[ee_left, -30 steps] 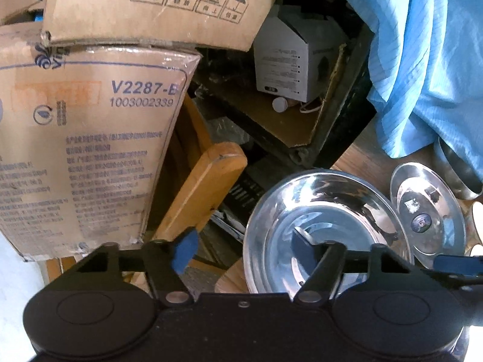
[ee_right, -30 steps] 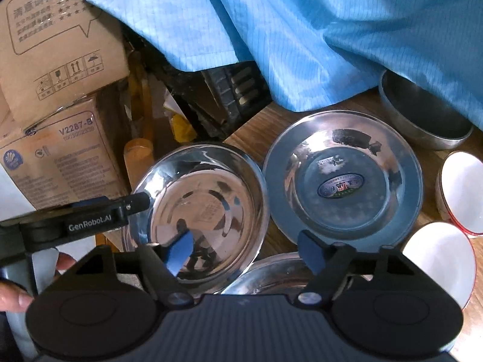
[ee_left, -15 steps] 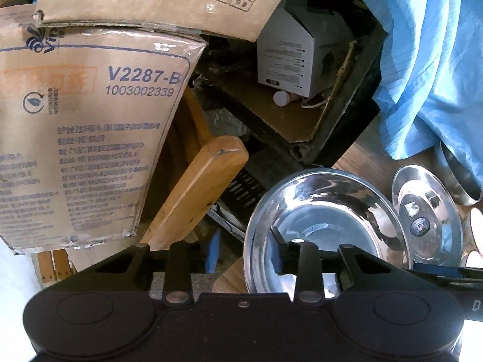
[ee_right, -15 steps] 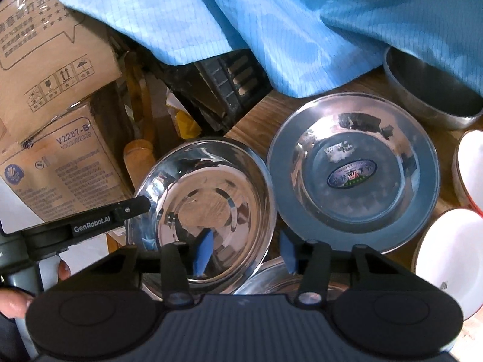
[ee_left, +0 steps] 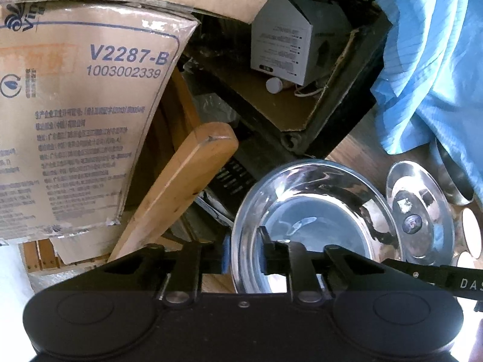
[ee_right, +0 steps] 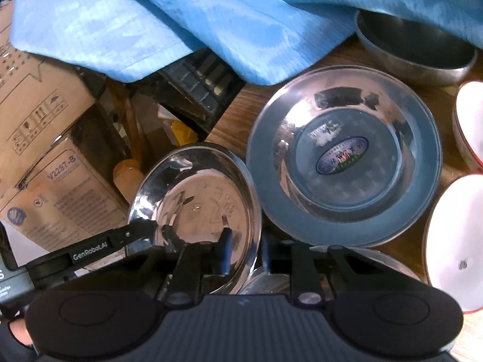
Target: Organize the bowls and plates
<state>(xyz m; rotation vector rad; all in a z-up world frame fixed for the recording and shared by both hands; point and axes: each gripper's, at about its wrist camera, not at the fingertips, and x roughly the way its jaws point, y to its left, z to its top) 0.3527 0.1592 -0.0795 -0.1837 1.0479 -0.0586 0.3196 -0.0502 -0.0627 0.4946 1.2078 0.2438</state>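
Observation:
A shiny steel plate (ee_left: 314, 220) lies at the table's left edge, and both grippers have it by opposite rims. My left gripper (ee_left: 244, 256) is closing on its left rim, one pad outside and one inside the dish. In the right wrist view the same plate (ee_right: 196, 205) has its right rim between the closing jaws of my right gripper (ee_right: 246, 256). One of the left gripper's fingers (ee_right: 132, 233) reaches the far rim there. A second steel plate (ee_right: 344, 157) with an oval sticker lies just to the right.
A dark steel bowl (ee_right: 416, 48) sits half under a blue cloth (ee_right: 211, 15). Two white bowls (ee_right: 459, 241) stand at the right edge. Another steel dish (ee_right: 271, 277) peeks out beneath my right gripper. Cardboard boxes (ee_left: 75, 114) and a wooden chair back (ee_left: 181, 187) crowd the left.
Both grippers' jaws went from wide apart to narrow, each closing onto a rim of the shiny steel plate. The right gripper rolled and came lower over the plates.

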